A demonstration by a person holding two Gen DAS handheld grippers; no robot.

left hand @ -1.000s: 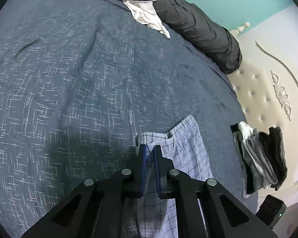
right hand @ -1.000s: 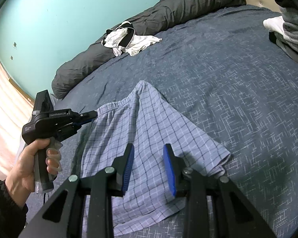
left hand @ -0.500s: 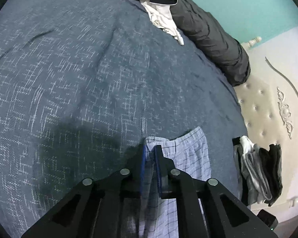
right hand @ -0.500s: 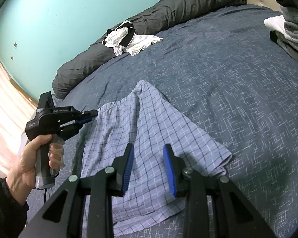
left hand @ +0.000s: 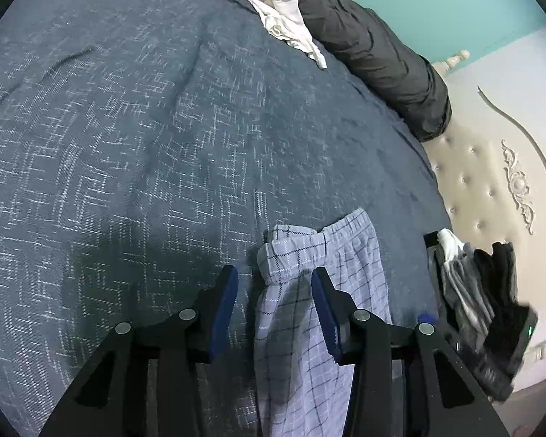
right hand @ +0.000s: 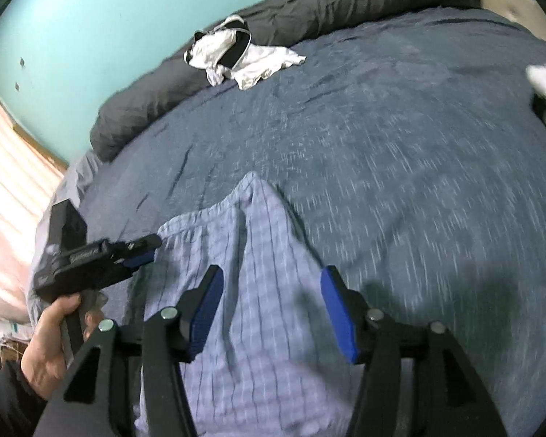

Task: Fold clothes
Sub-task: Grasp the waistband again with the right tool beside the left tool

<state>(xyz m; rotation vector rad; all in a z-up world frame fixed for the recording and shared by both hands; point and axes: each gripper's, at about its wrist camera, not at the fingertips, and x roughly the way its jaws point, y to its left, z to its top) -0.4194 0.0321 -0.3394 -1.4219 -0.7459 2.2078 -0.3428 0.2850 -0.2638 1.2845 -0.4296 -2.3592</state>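
Plaid shorts lie flat on the dark blue bed, waistband bunched at 12 o'clock of the left gripper. Left jaws are opening, waistband between them, pads off the cloth: released. Right gripper also opening above the shorts, gripping nothing. Folded clothes stack at 3 o'clock; white garment at 12.
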